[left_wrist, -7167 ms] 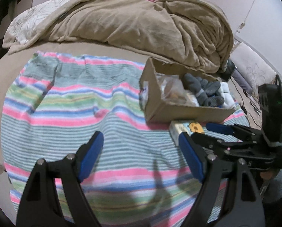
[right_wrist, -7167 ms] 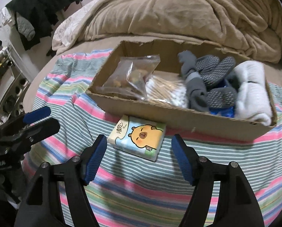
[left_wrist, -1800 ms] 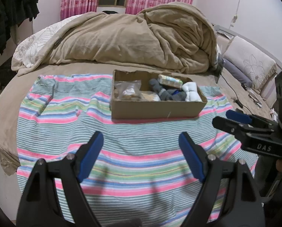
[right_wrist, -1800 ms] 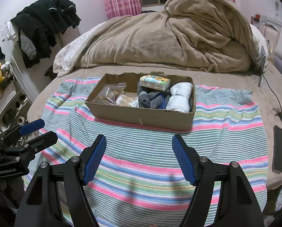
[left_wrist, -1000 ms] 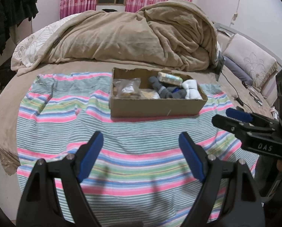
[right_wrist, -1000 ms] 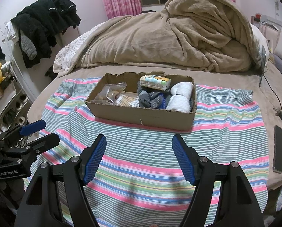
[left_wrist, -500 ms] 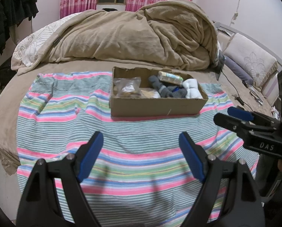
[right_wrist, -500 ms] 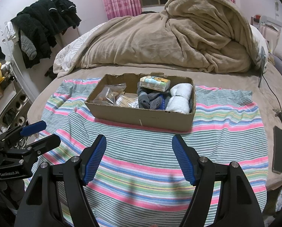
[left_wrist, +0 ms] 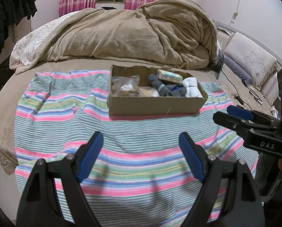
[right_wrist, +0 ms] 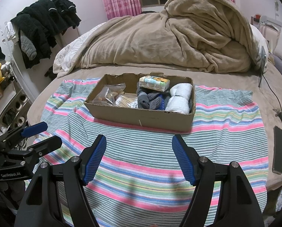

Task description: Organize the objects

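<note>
A cardboard box point(right_wrist: 141, 118) stands on the striped towel point(right_wrist: 159, 160); it also shows in the left wrist view point(left_wrist: 156, 106). Inside it lie a tissue pack with a yellow chick point(right_wrist: 153, 83), a clear bag point(right_wrist: 110, 94), cotton swabs point(right_wrist: 125, 101), grey socks point(right_wrist: 150, 99) and white socks point(right_wrist: 180, 98). My right gripper point(right_wrist: 139, 158) is open and empty, well short of the box. My left gripper point(left_wrist: 141, 155) is open and empty, also short of the box.
A heaped tan blanket point(right_wrist: 169, 37) fills the bed behind the box. A black phone point(right_wrist: 278, 149) lies at the bed's right edge, with a cable point(right_wrist: 273, 96) nearby. Dark clothes point(right_wrist: 44, 24) hang at the left wall.
The tissue pack that lay on the towel in front of the box now lies inside it. Both grippers have pulled back from the box; little has moved in the last second.
</note>
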A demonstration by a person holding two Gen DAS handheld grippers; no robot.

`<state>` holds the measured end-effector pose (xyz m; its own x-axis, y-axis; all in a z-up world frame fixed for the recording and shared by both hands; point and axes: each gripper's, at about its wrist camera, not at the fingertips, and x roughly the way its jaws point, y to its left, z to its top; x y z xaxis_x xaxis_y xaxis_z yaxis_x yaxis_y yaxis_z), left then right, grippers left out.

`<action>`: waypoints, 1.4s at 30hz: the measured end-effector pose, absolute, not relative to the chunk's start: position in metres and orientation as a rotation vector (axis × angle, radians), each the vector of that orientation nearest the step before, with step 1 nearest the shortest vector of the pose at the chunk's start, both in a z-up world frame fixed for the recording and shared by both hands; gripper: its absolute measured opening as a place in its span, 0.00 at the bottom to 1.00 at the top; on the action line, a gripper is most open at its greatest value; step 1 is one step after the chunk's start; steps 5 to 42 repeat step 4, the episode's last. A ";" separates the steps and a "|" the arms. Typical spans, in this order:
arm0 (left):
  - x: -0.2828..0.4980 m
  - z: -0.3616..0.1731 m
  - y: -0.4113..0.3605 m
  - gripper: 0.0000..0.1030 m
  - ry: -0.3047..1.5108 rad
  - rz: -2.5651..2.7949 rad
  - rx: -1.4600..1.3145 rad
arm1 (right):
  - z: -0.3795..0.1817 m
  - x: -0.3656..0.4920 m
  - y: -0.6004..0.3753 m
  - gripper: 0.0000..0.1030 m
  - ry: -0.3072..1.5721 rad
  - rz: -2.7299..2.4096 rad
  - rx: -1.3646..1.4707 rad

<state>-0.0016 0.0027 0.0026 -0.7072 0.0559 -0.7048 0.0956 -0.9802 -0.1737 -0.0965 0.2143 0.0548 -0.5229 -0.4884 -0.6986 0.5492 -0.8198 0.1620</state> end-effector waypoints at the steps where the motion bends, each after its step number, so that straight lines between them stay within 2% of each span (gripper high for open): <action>1: -0.002 0.003 0.003 0.81 0.317 -2.868 1.198 | 0.055 -0.096 0.214 0.73 0.105 -2.317 1.028; 42: -0.005 0.004 0.002 0.81 0.329 -2.873 1.200 | 0.054 -0.096 0.214 0.73 0.104 -2.318 1.029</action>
